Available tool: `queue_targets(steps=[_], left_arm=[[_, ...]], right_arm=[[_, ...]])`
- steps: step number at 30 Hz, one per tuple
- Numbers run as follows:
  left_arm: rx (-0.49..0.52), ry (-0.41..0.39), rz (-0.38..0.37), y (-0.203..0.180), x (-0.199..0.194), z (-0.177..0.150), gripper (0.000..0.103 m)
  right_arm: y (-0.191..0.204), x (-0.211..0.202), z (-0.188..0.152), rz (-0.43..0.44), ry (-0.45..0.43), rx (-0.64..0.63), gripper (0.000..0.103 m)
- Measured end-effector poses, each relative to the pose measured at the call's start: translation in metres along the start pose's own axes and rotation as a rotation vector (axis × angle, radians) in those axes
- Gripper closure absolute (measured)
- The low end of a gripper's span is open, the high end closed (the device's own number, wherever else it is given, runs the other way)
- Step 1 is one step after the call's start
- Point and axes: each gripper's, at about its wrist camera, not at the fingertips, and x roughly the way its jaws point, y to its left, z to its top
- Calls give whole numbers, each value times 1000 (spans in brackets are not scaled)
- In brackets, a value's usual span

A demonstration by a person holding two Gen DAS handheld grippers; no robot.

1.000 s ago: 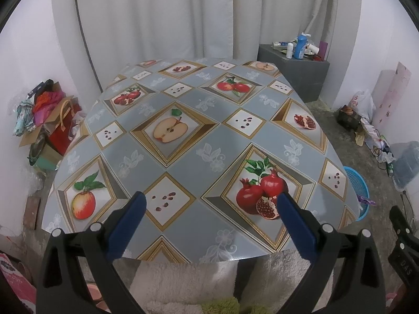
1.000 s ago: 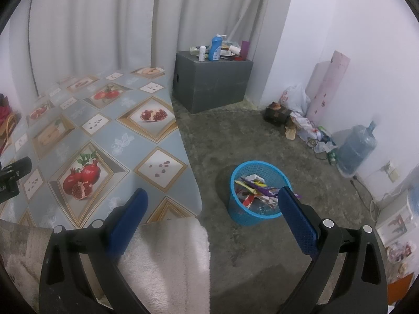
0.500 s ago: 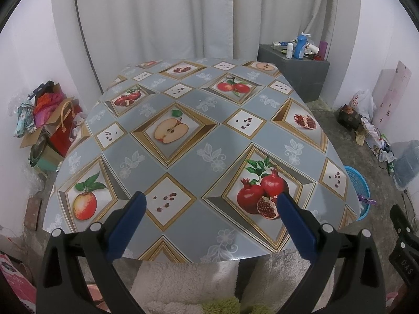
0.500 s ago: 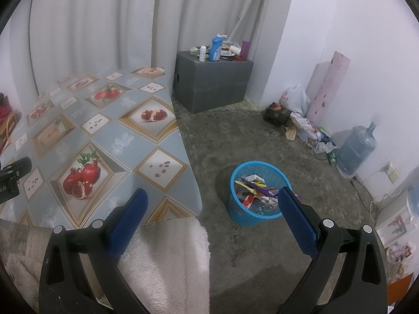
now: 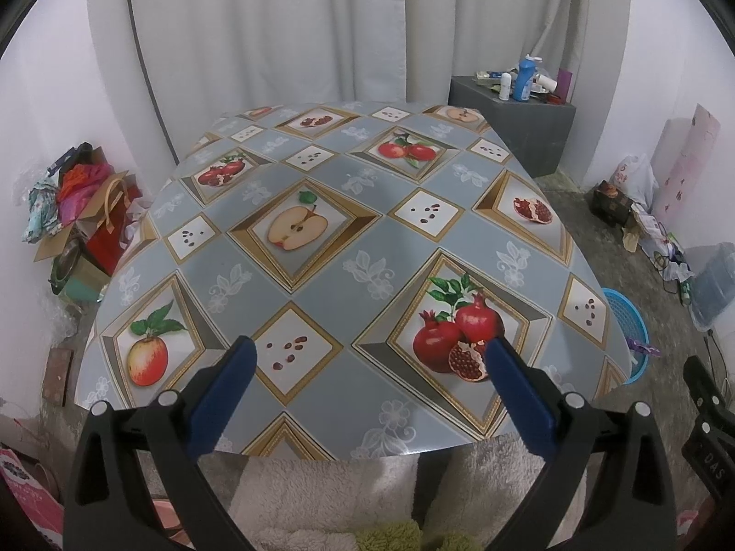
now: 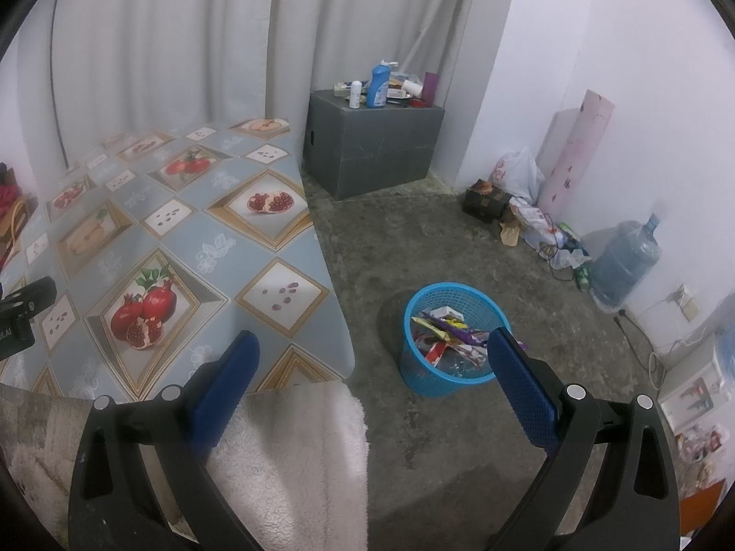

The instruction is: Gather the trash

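Observation:
A blue mesh trash basket (image 6: 452, 344) stands on the concrete floor right of the table and holds several colourful wrappers (image 6: 448, 328). Its rim also shows in the left wrist view (image 5: 627, 321). My left gripper (image 5: 367, 358) is open and empty above the near edge of the table (image 5: 330, 275), which has a fruit-pattern cloth with no loose trash on it. My right gripper (image 6: 372, 349) is open and empty, held over the table's right corner and the floor, with the basket just inside its right finger (image 6: 519, 367).
A fluffy white cover (image 6: 294, 450) lies below the table's near edge. A grey box (image 6: 367, 142) with bottles stands at the back wall. Bags and a water jug (image 6: 624, 261) line the right wall. Bags and clothes (image 5: 78, 211) pile left of the table.

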Motion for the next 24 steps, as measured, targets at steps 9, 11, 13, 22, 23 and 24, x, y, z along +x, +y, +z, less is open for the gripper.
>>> queue_targets(steps=[9, 11, 13, 22, 23, 24], left_arm=[[1, 0, 3, 0, 0, 0, 5], [2, 1, 4, 0, 0, 0, 5], [1, -1, 6, -1, 0, -1, 5], [9, 8, 5, 2, 3, -2, 5], [10, 8, 7, 3, 3, -3, 5], [10, 8, 7, 4, 3, -3, 5]], right_arm=[[1, 0, 0, 1, -1, -3, 8], [1, -1, 0, 3, -1, -5, 8], [2, -1, 0, 3, -1, -7, 8], [3, -1, 0, 3, 0, -6, 8], [3, -1, 0, 3, 0, -6, 8], [3, -1, 0, 3, 1, -6, 8]])
